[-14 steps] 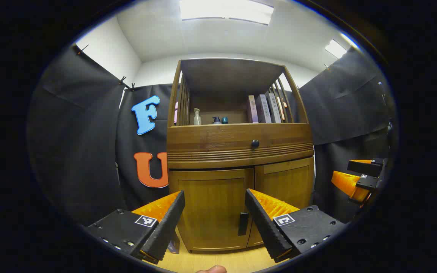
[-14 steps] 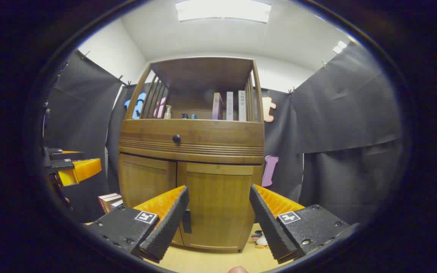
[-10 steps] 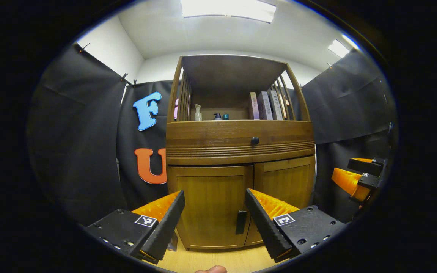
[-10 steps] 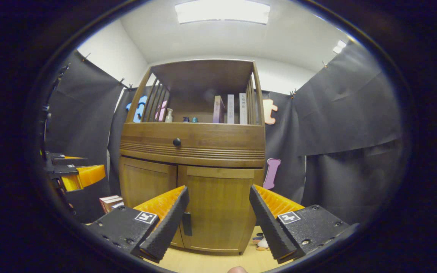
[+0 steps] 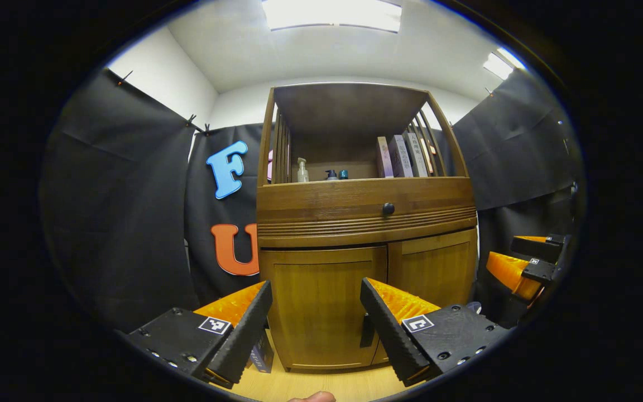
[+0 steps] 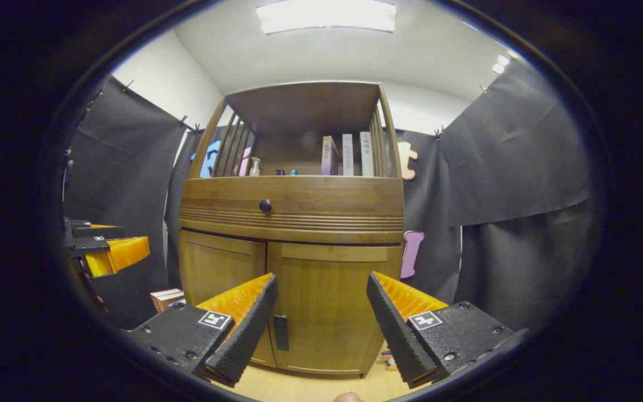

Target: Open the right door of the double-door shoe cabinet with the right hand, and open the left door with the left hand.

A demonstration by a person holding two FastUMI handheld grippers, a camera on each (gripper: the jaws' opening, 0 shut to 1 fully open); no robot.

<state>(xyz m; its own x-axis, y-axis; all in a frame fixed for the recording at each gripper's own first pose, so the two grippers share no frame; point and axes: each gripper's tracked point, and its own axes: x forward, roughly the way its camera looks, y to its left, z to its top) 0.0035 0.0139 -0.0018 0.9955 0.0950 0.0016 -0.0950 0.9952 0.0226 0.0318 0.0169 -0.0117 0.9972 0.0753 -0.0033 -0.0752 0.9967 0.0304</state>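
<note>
Two doors of the wooden shoe cabinet (image 5: pixel 366 223) stand shut, the left door (image 5: pixel 321 307) and right door (image 6: pixel 327 312) meeting edge to edge at a narrow seam. The left gripper (image 5: pixel 316 324) hangs before the left door with fingers spread wide, holding nothing. The right gripper (image 6: pixel 321 324) faces the right door, likewise spread and empty, with bare wooden floor (image 6: pixel 299 385) between each and the cabinet.

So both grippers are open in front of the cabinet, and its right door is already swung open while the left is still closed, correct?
Not quite. The right door is closed too, flush with the left door in the right gripper view. The rest holds: the right gripper and the left gripper are both open, short of the cabinet, touching nothing.
</note>
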